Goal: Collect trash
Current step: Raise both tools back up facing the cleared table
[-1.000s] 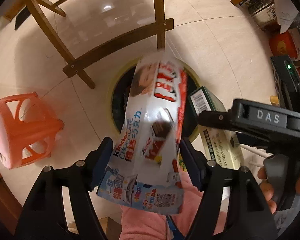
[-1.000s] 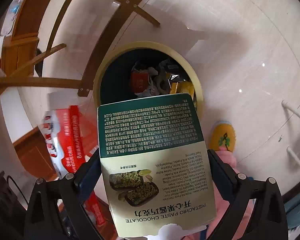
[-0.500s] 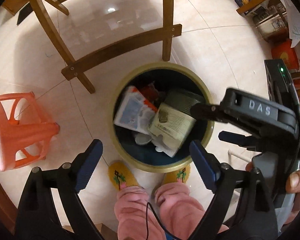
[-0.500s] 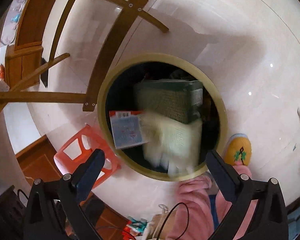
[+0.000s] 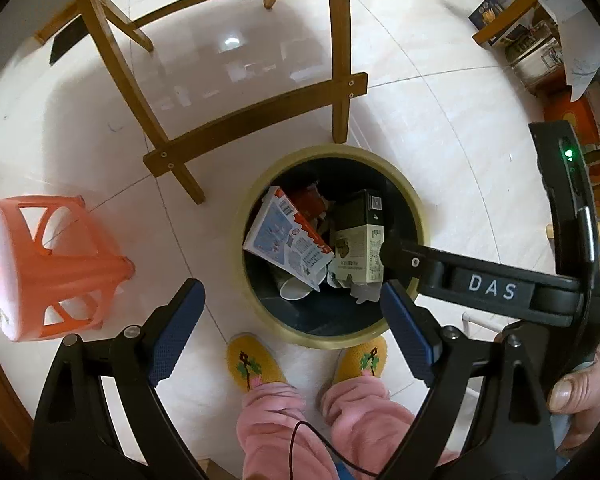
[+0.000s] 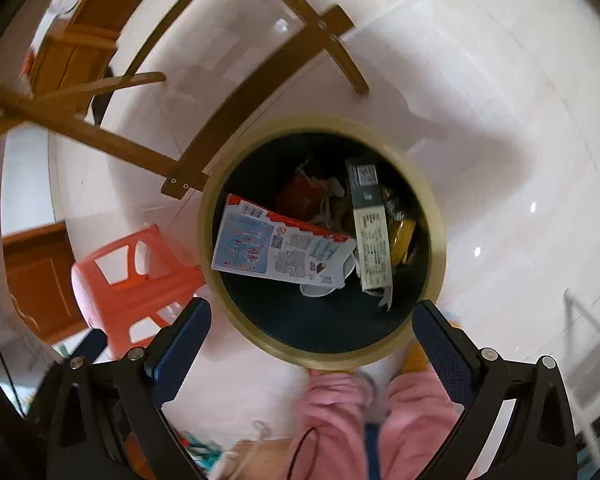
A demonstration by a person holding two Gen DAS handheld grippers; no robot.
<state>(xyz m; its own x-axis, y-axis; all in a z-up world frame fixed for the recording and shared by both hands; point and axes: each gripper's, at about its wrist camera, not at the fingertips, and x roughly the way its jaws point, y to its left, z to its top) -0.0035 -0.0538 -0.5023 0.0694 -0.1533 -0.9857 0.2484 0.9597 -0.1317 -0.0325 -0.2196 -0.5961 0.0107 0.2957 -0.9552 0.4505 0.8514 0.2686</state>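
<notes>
A round trash bin [image 5: 416,216] with a tan rim stands on the floor below both grippers; it also shows in the right wrist view [image 6: 438,240]. Inside lie a white and red Kinder chocolate box [image 5: 288,240] [image 6: 276,250], a green and cream pistachio chocolate box [image 5: 358,240] [image 6: 372,232] and other wrappers. My left gripper [image 5: 290,304] is open and empty above the bin's near rim. My right gripper [image 6: 312,326] is open and empty above the bin; its body shows at the right of the left wrist view [image 5: 492,288].
Wooden chair legs and a crossbar [image 5: 256,116] stand just behind the bin. An orange plastic stool [image 5: 40,264] lies to the left. The person's yellow slippers [image 5: 252,364] and pink trousers are right in front of the bin. Boxes and clutter [image 5: 532,52] sit far right.
Both grippers opened and let go of their boxes. The Kinder box and the pistachio box dropped into the bin and now lie still there. Both grippers have risen slightly.
</notes>
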